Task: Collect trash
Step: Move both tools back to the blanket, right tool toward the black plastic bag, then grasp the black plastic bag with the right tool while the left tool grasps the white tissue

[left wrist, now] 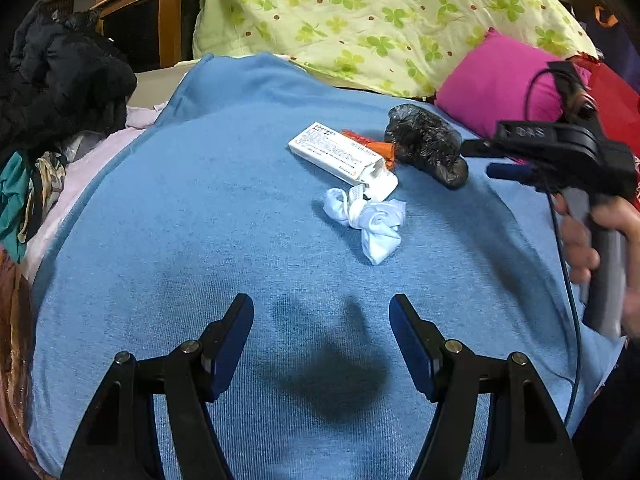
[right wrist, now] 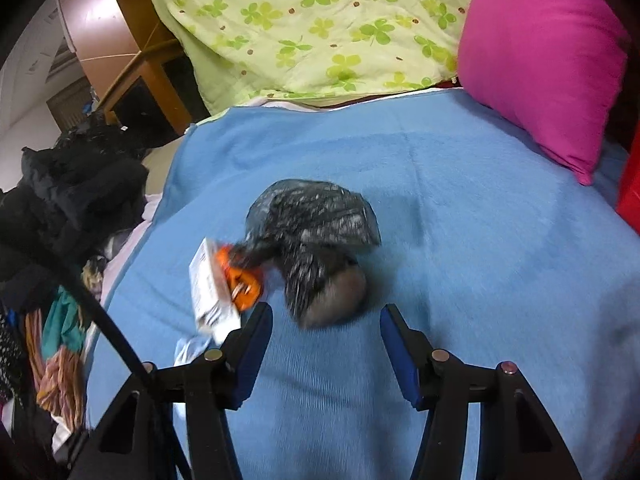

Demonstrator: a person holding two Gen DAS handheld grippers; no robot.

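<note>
I have 4 pieces of trash clustered on the blue blanket [left wrist: 168, 240]: a white carton [left wrist: 340, 153], an orange wrapper [left wrist: 380, 148] touching its far side, a crumpled black plastic bag [left wrist: 428, 144] just beside the wrapper, and a knotted white tissue wad [left wrist: 370, 220] lying against the carton's near end.

My left gripper [left wrist: 321, 312] hangs over bare blanket, near the tissue wad but apart from it, its 2 blue-padded fingers spread wide with nothing between them.

My right gripper [right wrist: 326, 320] is also spread and empty. In its own view the black bag sits just ahead of the gap between the fingers, blurred, and the carton lies beside the left finger. I cannot tell whether anything touches.

Behind the trash lie a green clover quilt [left wrist: 360, 12] and a pink pillow [left wrist: 504, 84]; dark clothes [left wrist: 60, 80] are piled at the left.
</note>
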